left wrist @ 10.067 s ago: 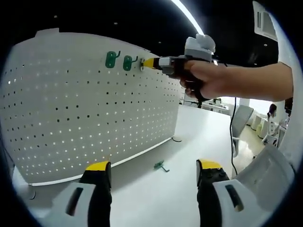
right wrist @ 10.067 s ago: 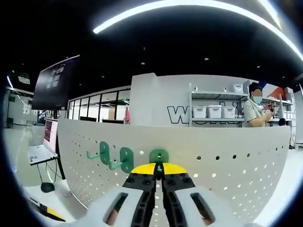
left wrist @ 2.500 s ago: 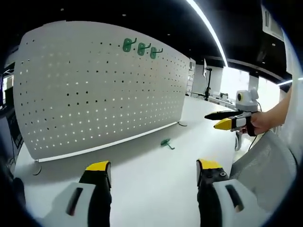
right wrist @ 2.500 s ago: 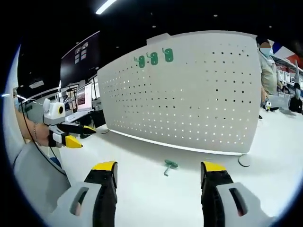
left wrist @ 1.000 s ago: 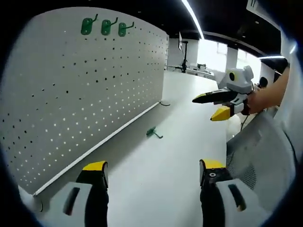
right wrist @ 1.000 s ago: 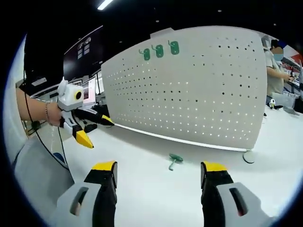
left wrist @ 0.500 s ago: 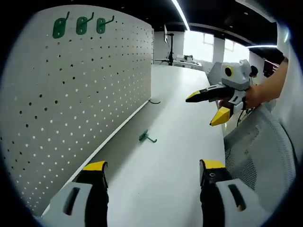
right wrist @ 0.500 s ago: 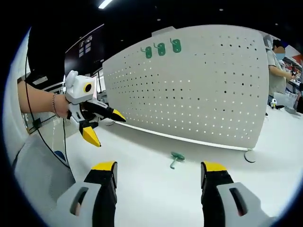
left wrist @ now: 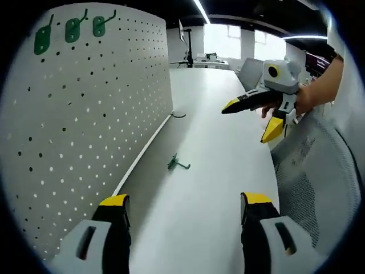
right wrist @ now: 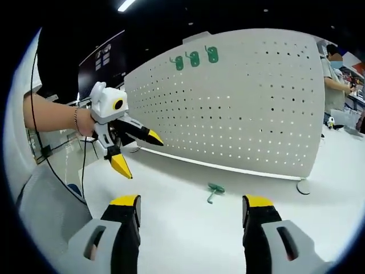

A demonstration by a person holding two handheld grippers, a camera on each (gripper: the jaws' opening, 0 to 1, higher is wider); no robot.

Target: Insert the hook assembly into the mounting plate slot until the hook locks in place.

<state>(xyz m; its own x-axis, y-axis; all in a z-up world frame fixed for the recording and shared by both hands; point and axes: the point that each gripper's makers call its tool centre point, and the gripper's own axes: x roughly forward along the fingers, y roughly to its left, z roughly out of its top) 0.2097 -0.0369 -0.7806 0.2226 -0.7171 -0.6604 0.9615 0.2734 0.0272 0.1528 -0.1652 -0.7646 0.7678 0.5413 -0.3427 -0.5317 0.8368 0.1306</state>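
In the left gripper view, three green hooks (left wrist: 71,28) hang in a row at the upper left, high on the white pegboard (left wrist: 85,114) that fills the left side of the frame. Ten seconds back the right claw was pressed against that row, seating the third; now it is well away from the board. A fourth hook assembly (left wrist: 177,164) lies loose on the white desk (left wrist: 211,188) near the middle of the frame, just out from the board's foot. The left claw (left wrist: 182,228) rises from the bottom edge with its yellow tips spread wide and nothing between them. At the upper right, the right claw (left wrist: 259,117), held in a person's hand, hovers above the desk with its jaws gaping and empty.

In the right gripper view, the left claw (right wrist: 134,151) stands at centre left, open and empty; over the last second it has swung further into the frame, toward the board. The loose hook (right wrist: 214,191) lies at lower centre on the desk, the hung row (right wrist: 194,58) sits at the board's upper edge, and the right claw (right wrist: 191,225) opens wide at the bottom, holding nothing.

I'd judge that one insertion is finished and both claws are turning to the last hook, which still needs picking up and locking in beside the others.
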